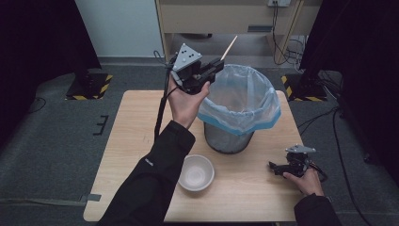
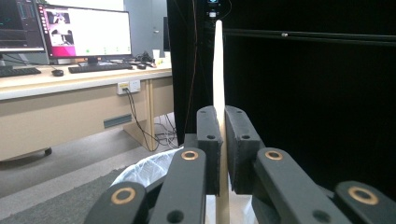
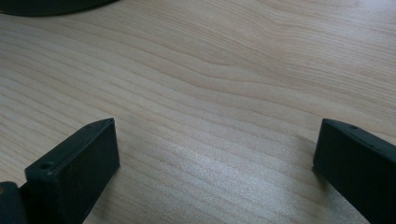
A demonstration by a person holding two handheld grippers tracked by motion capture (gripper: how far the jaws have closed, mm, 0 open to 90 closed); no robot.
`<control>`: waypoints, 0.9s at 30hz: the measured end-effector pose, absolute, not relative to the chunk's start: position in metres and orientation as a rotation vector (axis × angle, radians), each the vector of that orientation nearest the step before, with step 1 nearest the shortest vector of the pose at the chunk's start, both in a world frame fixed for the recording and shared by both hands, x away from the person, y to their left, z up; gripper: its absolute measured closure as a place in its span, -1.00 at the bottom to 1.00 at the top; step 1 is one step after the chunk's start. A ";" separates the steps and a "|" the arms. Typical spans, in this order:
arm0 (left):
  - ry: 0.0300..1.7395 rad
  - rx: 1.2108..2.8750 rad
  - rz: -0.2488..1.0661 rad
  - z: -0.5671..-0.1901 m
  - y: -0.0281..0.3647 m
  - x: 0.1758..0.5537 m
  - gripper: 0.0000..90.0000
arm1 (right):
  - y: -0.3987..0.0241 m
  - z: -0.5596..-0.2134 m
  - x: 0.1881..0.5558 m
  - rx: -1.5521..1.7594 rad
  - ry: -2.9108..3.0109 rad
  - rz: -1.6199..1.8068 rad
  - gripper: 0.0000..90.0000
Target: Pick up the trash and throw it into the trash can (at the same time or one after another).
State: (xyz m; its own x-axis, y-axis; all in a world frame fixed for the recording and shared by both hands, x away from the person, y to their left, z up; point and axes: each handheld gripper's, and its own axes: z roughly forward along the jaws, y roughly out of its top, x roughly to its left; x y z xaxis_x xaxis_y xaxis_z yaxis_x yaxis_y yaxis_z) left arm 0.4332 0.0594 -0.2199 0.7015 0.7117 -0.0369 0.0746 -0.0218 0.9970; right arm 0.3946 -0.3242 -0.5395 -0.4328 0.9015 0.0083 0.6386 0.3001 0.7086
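Upright, pale slim wooden chopstick.

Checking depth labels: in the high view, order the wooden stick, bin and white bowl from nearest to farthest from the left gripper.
1. Wooden stick: clamped in the left gripper, poking up and right.
2. Bin: just right of and below the gripper, its bag rim close by the jaws.
3. White bowl: on the table's near side, beside the sleeve.
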 end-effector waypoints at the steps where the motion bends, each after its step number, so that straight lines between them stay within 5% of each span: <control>1: 0.670 1.531 0.575 -0.219 0.057 0.435 0.89 | -0.324 -0.539 0.395 1.378 2.181 0.913 -0.99; 27: 0.626 1.567 0.608 -0.211 0.010 0.472 0.89 | -0.324 -0.539 0.395 1.377 2.184 0.911 -0.99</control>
